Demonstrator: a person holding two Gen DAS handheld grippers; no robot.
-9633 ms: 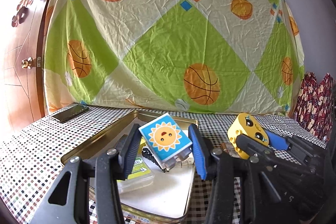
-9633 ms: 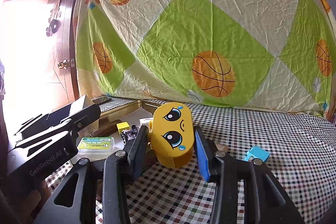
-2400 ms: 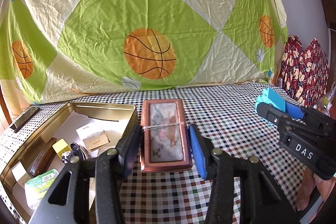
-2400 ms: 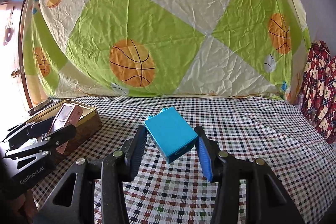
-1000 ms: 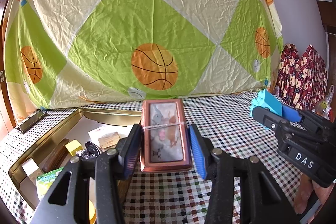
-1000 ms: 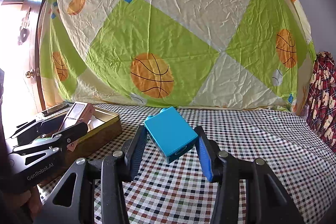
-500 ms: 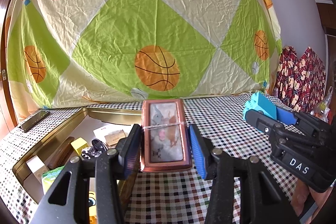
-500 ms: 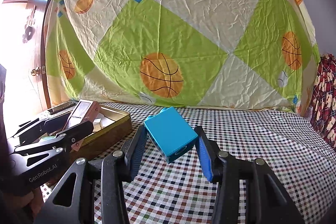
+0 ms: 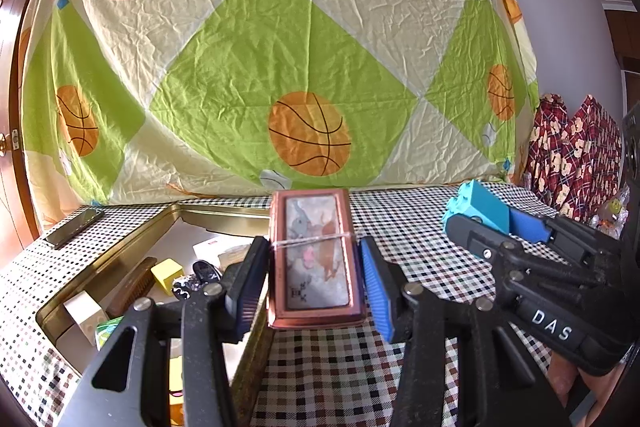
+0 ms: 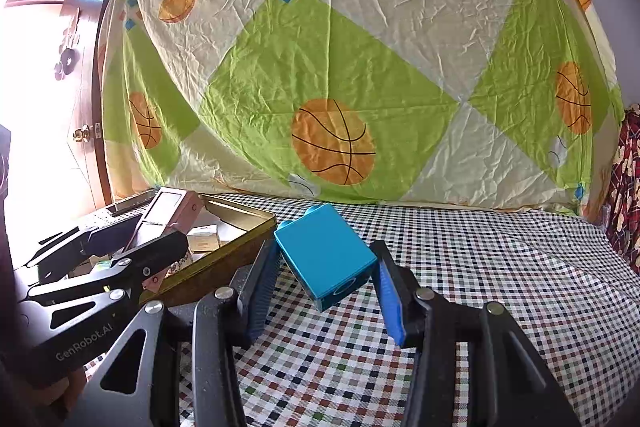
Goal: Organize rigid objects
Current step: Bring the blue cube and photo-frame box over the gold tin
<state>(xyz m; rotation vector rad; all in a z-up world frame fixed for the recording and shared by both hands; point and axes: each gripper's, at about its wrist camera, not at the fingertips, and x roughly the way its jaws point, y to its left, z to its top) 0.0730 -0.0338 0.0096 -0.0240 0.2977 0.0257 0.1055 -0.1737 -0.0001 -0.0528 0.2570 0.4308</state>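
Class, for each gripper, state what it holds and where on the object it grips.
Left gripper: copper-framed box, held by its long sides. Right gripper: blue block, held by opposite side faces.

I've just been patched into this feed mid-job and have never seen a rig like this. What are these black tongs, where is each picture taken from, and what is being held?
There is no robot arm: a person holds one pair of hand-held tongs in each hand, and a wide-angle camera on each looks forward along its two fingers. One picture is from the left tongs, the other from the right tongs; each also shows the other pair at its edge. The left tongs grip a copper-coloured flat case with a picture on its face. The right tongs grip a blue block. Below is a table with a checked cloth. On it stands an open gold tin that already holds small items, and a dark flat object lies beyond it. A basketball-print sheet hangs behind.
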